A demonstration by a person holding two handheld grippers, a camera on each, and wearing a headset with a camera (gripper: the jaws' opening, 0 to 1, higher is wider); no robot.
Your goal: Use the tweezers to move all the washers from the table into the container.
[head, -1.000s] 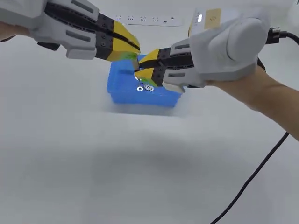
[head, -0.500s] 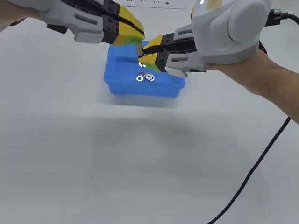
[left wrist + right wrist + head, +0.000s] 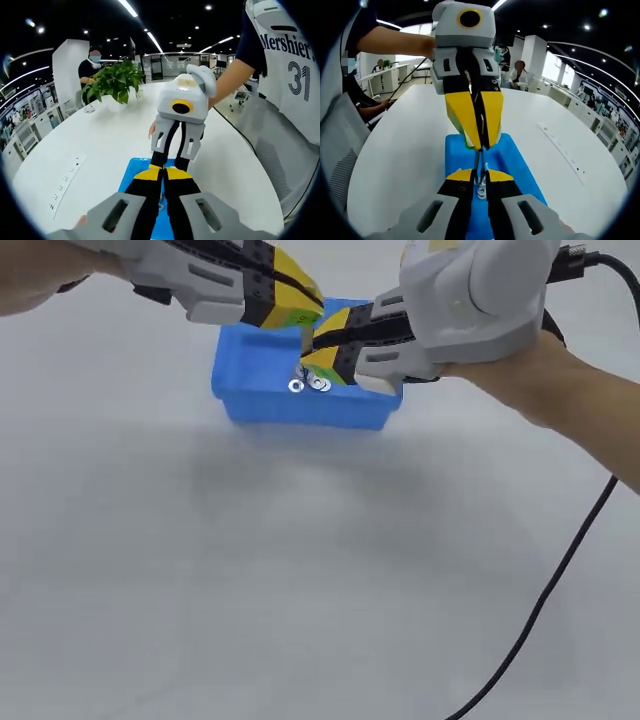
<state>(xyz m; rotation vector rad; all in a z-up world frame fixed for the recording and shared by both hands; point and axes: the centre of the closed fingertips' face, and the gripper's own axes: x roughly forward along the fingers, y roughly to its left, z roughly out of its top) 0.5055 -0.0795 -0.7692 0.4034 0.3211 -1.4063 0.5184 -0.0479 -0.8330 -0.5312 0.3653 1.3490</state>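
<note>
Right tongs [image 3: 320, 368] over container [image 3: 290, 410], white office table [image 3: 300, 570].

Potted plant [image 3: 112, 80], power strip [image 3: 562, 152], black cable [image 3: 550, 590]

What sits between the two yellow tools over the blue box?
Slim metal tweezers bridge that gap, above the blue container, seen in the right gripper view.

White table [image 3: 200, 570] bears blue container [image 3: 300, 410] and black cable [image 3: 546, 595].
</note>
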